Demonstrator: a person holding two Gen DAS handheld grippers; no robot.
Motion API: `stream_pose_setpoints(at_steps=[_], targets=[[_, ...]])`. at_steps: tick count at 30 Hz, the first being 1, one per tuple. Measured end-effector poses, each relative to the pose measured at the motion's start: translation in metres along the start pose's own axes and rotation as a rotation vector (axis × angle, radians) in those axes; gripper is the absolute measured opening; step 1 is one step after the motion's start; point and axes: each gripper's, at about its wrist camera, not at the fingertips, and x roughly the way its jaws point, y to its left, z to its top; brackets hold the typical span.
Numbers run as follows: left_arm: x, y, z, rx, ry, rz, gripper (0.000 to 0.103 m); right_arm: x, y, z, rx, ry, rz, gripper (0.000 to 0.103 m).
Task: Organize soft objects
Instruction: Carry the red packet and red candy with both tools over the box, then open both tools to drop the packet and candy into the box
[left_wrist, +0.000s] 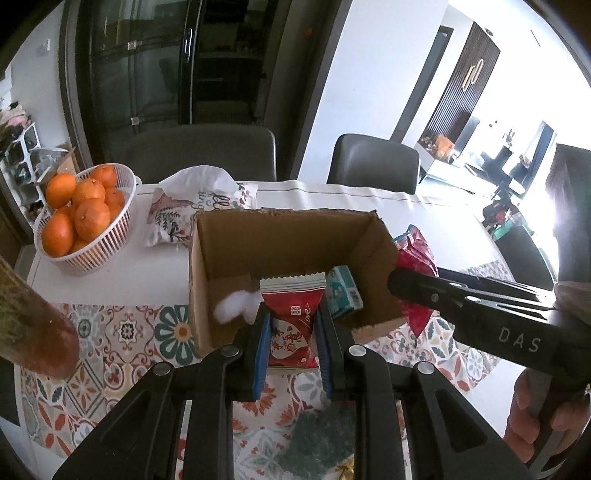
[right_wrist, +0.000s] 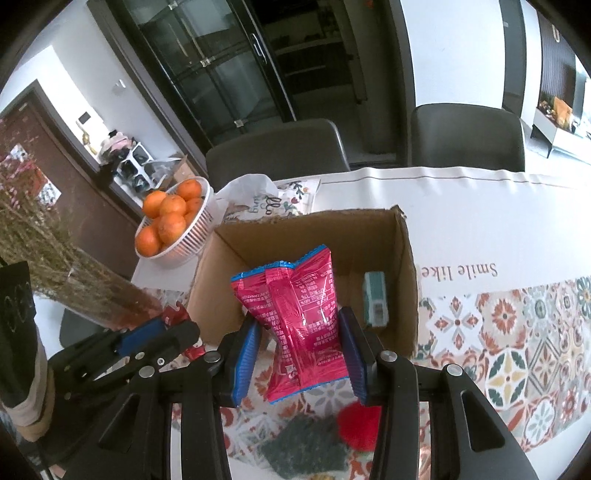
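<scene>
The left tongs (left_wrist: 292, 326) are pinching a red snack packet (left_wrist: 293, 325) across its middle, holding it at the near rim of the open cardboard box (left_wrist: 280, 236). The right tongs (right_wrist: 300, 345) are clamped on a pink foil packet (right_wrist: 301, 321), likewise above the near edge of the box.

Handling: both packets appear light, air-filled and crushable; the foil is probably slick. The pink packet is already waisted inward where the pads bear on it, so apply no extra pressure. A grip across the flat body, as here, or on the crimped end seam should hold best.

In the box lie a teal tissue pack (left_wrist: 343, 297) and a white cotton tuft (left_wrist: 236, 306).
</scene>
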Motion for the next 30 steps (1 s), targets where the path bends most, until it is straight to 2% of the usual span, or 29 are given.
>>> stream_pose_setpoints(at_steps=[13,15,18,19,20,30], targets=[[0.049,0.012,0.024,-0.011,0.072,0.031,0.024,0.052,-0.018,0.024,0.015,0.093,-0.036,0.044],[0.055,0.013,0.025,-0.012,0.094,0.027,0.029,0.058,-0.021,0.025,0.024,0.109,-0.023,0.048],[0.062,0.012,0.024,-0.005,0.112,0.027,0.042,0.061,-0.024,0.025,0.036,0.11,-0.017,0.065],[0.062,0.011,0.023,0.002,0.113,0.032,0.049,0.06,-0.024,0.025,0.036,0.101,-0.018,0.067],[0.062,0.01,0.023,0.007,0.114,0.036,0.051,0.06,-0.025,0.024,0.035,0.097,-0.027,0.067],[0.041,-0.004,0.01,0.062,0.089,0.114,0.054,0.037,-0.028,0.009,0.021,0.076,-0.092,0.067]])
